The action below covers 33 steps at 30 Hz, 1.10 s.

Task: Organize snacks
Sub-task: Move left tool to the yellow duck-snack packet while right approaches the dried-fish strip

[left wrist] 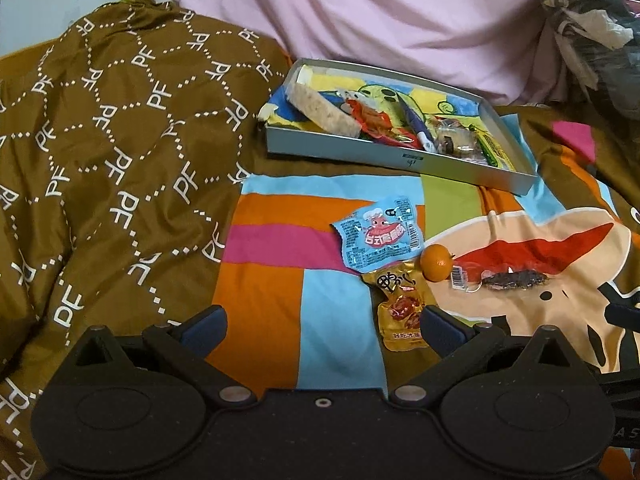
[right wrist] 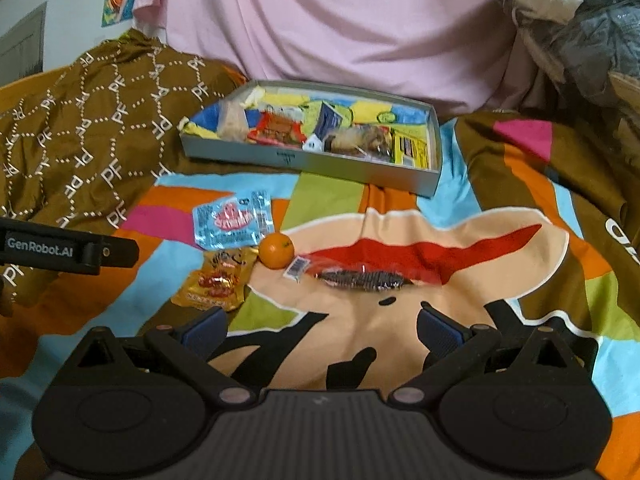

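A shallow grey box [left wrist: 400, 160] [right wrist: 304, 164] holding several snacks lies on the colourful bedspread. In front of it lie a blue snack packet [left wrist: 378, 234] [right wrist: 234, 224], a small orange [left wrist: 436, 262] [right wrist: 276, 250], a yellow snack packet [left wrist: 402, 304] [right wrist: 216, 284] and a clear packet with a dark snack [left wrist: 508, 280] [right wrist: 360, 278]. My left gripper [left wrist: 322, 326] is open and empty, near the yellow packet. My right gripper [right wrist: 320, 330] is open and empty, in front of the clear packet.
A brown patterned quilt [left wrist: 100, 140] [right wrist: 80, 120] is bunched at the left. A pink sheet [left wrist: 380, 12] [right wrist: 340, 20] rises behind the box. Dark bags [left wrist: 592, 20] [right wrist: 580, 12] sit at the far right. The left gripper's body [right wrist: 60, 248] shows in the right wrist view.
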Each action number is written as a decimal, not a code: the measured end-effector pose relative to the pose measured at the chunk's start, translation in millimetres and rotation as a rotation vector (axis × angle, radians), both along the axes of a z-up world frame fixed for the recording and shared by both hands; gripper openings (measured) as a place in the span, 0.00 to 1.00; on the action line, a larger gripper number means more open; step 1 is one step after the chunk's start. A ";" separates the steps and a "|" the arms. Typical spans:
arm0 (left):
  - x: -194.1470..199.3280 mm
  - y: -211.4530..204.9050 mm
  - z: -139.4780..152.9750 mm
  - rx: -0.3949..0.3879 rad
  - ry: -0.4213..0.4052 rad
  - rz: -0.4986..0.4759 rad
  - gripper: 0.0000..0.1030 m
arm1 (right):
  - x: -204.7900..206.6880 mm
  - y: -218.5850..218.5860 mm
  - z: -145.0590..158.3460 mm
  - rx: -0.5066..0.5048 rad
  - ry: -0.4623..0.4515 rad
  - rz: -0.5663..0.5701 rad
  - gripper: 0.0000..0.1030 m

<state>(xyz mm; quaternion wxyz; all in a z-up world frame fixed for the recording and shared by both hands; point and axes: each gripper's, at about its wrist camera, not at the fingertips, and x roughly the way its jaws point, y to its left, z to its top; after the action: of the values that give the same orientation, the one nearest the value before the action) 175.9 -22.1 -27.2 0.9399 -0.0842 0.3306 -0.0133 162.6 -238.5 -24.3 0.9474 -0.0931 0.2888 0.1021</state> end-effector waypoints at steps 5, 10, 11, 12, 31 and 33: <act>6.3 -0.6 -2.5 -0.006 0.008 0.002 0.99 | 7.4 -0.4 -2.2 -0.006 0.018 -0.008 1.00; 13.4 -3.7 -4.1 -0.009 0.016 -0.001 0.99 | 12.5 -1.3 -1.8 -0.014 0.021 -0.007 1.00; 14.9 -4.4 -4.4 -0.010 0.018 -0.003 0.99 | 13.9 -2.0 -1.7 -0.016 0.021 -0.008 1.00; 16.4 -5.2 -4.6 -0.009 0.019 -0.003 0.99 | 15.5 -2.3 -1.7 -0.020 0.021 -0.007 1.00; 43.9 -32.7 -14.1 0.058 0.000 -0.063 0.99 | 51.8 -4.9 -16.9 -0.366 -0.133 0.144 1.00; 47.4 -38.3 -15.3 0.073 -0.005 -0.079 0.99 | 56.8 -6.5 -21.0 -0.383 -0.133 0.169 1.00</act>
<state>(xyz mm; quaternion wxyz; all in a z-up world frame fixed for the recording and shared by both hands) 223.3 -60.4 -42.5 0.9419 -0.0368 0.3316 -0.0388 219.4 -245.1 -45.4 0.9173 -0.3019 0.2312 0.1179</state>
